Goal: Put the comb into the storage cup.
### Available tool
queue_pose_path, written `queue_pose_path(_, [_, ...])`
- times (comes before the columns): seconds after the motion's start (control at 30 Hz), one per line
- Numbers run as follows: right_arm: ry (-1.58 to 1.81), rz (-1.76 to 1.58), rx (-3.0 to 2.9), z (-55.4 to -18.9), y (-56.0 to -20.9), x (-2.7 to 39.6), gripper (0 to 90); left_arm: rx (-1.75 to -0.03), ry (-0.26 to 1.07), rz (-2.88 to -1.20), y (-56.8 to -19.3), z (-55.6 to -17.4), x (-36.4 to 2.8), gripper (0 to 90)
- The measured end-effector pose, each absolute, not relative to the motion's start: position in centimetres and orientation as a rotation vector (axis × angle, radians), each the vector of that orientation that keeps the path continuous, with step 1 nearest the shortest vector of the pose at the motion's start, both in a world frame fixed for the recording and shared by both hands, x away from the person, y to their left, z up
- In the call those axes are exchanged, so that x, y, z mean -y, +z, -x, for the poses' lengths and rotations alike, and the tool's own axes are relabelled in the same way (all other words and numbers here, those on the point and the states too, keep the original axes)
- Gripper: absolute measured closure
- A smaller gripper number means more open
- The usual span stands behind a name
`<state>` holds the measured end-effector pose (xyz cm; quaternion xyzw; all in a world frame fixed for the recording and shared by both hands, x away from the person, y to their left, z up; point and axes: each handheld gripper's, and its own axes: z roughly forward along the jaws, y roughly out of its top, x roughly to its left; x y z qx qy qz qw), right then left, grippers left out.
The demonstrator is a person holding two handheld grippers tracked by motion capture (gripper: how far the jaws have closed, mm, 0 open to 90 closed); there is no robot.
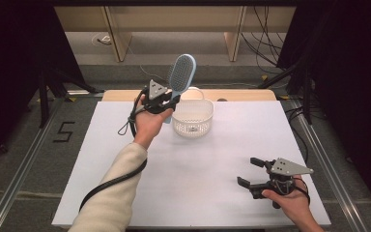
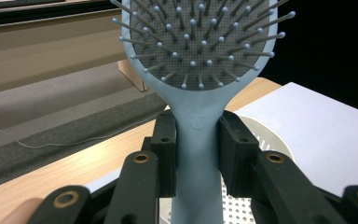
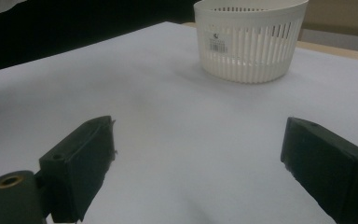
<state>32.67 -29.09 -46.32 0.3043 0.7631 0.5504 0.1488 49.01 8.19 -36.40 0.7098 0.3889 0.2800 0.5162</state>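
While left fingers (image 1: 170, 103) clamp hairbrush (image 1: 180, 73) above white basket (image 1: 204, 115); right fingers (image 1: 250, 172) wide, holding nothing

**Around the Table**

A big white sheet (image 1: 198, 159) is lying flat over a wooden table (image 1: 241, 94). The wood is peeking out at the far edge. A grey floor (image 1: 53, 164) is spreading out all around. A black number 5 (image 1: 64, 131) is sitting on the floor on the left. A shiny metal rail (image 1: 21, 169) is running along that side. Black curtains (image 1: 9, 58) are hanging on both sides. Black cables (image 1: 265, 34) are dangling at the back, near two wooden legs (image 1: 118, 38).
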Motion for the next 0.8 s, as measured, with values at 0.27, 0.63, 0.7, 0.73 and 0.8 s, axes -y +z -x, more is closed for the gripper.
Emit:
queue_pose_path(0.27, [1.580, -0.874, -2.194, -32.69, -46.33, 29.11, 10.7, -0.932, 0.673, -1.702, -36.22, -49.12, -8.18, 69.7])
queue_pose_path(0.63, [1.583, -0.876, -2.190, -32.63, -46.35, 29.13, 10.7, -0.937, 0.669, -1.694, -36.11, -49.32, -8.24, 69.7])
queue_pose_path(0.7, [1.585, -0.880, -2.189, -32.62, -46.36, 29.18, 10.7, -0.938, 0.670, -1.694, -36.08, -49.39, -8.23, 69.7])
queue_pose_path(0.73, [1.582, -0.880, -2.188, -32.60, -46.36, 29.22, 10.7, -0.938, 0.670, -1.694, -36.07, -49.41, -8.21, 69.7])
queue_pose_path(0.8, [1.581, -0.882, -2.187, -32.56, -46.35, 29.26, 10.7, -0.938, 0.668, -1.692, -36.06, -49.47, -8.16, 69.7])
